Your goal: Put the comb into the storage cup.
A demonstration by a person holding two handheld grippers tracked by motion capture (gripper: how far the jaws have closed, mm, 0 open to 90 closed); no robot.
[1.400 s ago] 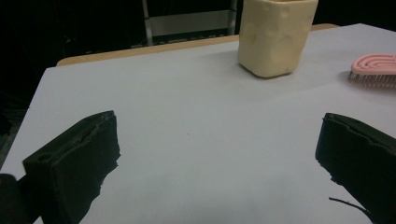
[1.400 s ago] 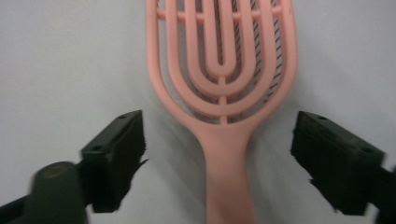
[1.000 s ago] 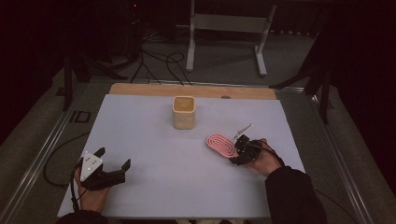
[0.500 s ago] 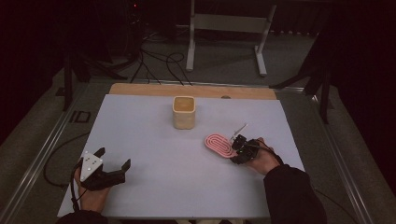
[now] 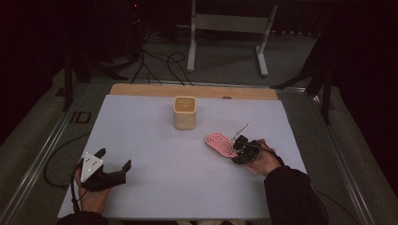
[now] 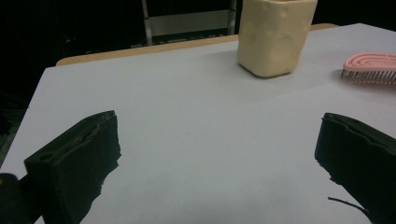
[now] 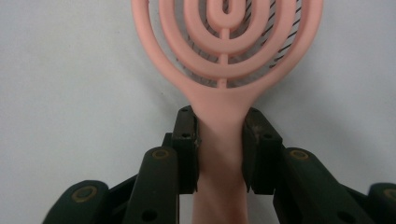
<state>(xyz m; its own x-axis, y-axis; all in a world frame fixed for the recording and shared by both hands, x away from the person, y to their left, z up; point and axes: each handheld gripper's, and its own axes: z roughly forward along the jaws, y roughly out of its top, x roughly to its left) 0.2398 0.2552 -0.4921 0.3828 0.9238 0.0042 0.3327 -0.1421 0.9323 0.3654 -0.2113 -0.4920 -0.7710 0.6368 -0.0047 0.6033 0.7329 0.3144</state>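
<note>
A pink vented hairbrush (image 5: pixel 220 144) lies at the right of the white table, bristles down. My right gripper (image 5: pixel 237 151) is shut on its handle; in the right gripper view the two black jaws clamp the pink handle (image 7: pixel 219 140) just below the ringed head. A cream square cup (image 5: pixel 185 112) stands upright at the back centre, and it appears in the left gripper view (image 6: pixel 275 35) with the hairbrush (image 6: pixel 371 67) off to its right. My left gripper (image 5: pixel 110 165) rests near the front left edge, jaws wide apart with nothing between them (image 6: pixel 219 163).
A thin pale stick (image 5: pixel 241 129) lies just behind the right gripper. The white table top (image 5: pixel 141 140) has a wooden strip (image 5: pixel 192 90) along its far edge. Metal frame legs and cables lie on the floor beyond.
The right gripper and the hairbrush have shifted slightly left and away. The left gripper has not moved.
</note>
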